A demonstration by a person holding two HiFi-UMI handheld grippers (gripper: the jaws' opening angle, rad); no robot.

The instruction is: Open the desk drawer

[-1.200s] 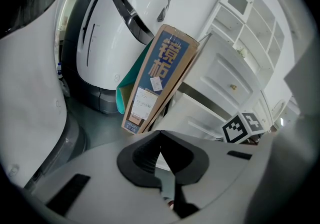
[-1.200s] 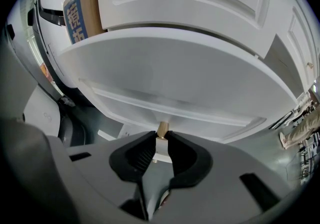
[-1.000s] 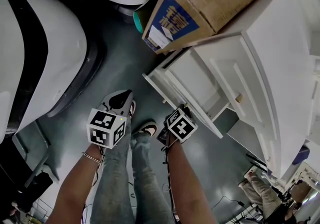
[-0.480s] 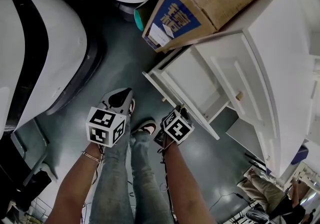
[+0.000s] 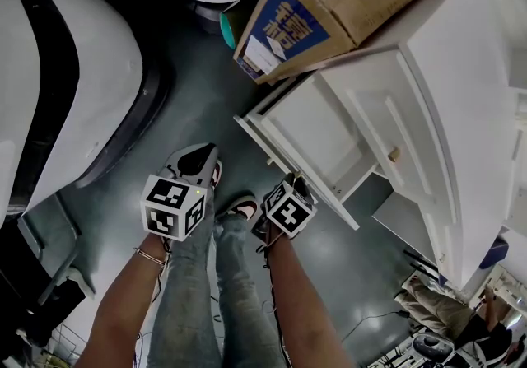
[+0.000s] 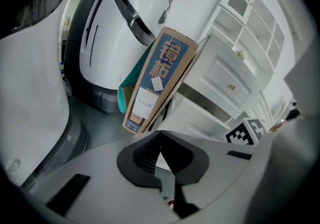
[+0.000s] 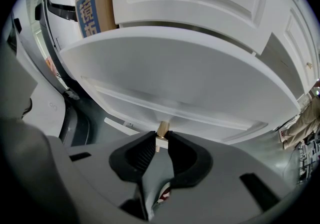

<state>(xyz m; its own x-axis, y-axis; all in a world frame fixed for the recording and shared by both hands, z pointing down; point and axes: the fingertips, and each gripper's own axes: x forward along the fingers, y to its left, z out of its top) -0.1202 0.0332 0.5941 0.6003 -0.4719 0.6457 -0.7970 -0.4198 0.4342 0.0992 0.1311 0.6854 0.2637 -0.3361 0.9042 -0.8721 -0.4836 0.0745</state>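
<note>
Two characters, 镜柜, mark carton near the drawer.

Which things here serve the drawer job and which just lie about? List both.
Job: right gripper, shut on the drawer knob; open drawer.
Lying about: left gripper, idle; cardboard box; teal object; white machine housing.

A lab or workshop hall is being suggested: the grey-green sealed floor is being crowded at the left of the head view by large white rounded machine housings. A long cardboard box is being propped against a white desk at the upper right. A loose cable is being trailed across the lower right, beside another person.
</note>
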